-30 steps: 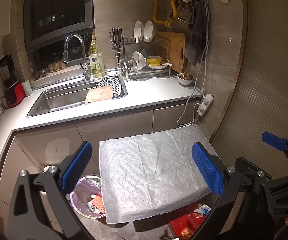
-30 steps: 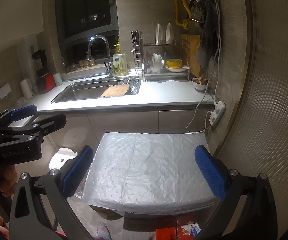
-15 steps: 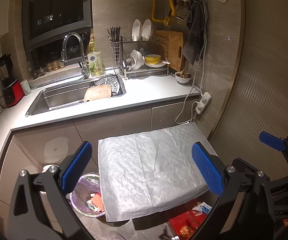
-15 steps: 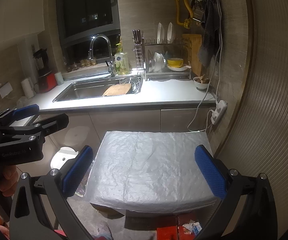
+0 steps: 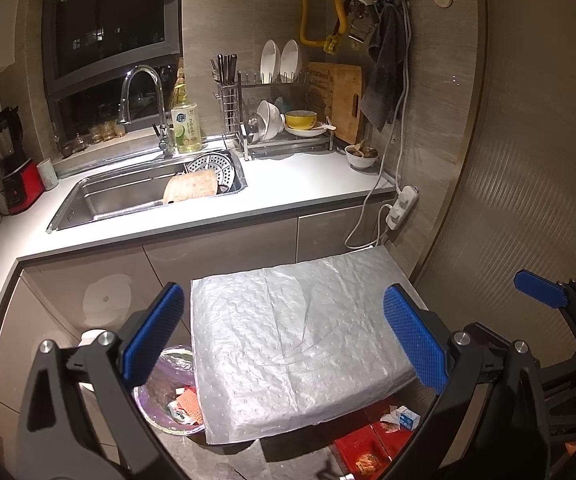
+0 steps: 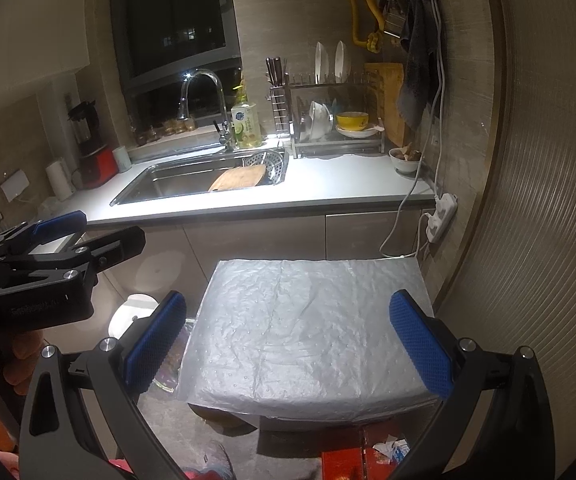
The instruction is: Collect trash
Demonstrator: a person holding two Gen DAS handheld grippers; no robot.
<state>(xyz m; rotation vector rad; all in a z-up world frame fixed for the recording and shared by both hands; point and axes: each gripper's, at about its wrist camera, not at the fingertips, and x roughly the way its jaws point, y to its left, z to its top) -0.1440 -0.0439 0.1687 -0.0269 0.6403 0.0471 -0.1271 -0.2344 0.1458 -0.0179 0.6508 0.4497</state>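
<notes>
A bin lined with a purple bag (image 5: 171, 396) stands on the floor left of a small table and holds crumpled wrappers. Loose trash (image 5: 402, 416) lies on a red sheet (image 5: 364, 444) on the floor under the table's right side; it also shows in the right wrist view (image 6: 390, 450). My left gripper (image 5: 283, 336) is open and empty, high above the table. My right gripper (image 6: 288, 340) is open and empty too, to its right. The left gripper shows at the left of the right wrist view (image 6: 63, 236).
A small table under a silver sheet (image 5: 292, 340) stands before the cabinets. Behind are the white counter (image 5: 288, 184), sink (image 5: 139, 196), dish rack (image 5: 288, 120) and a hanging power strip (image 5: 402, 204). A ribbed wall (image 5: 528, 160) runs along the right.
Both views have shifted slightly, drifting a little back and up from the table. Both grippers stay open and empty.
</notes>
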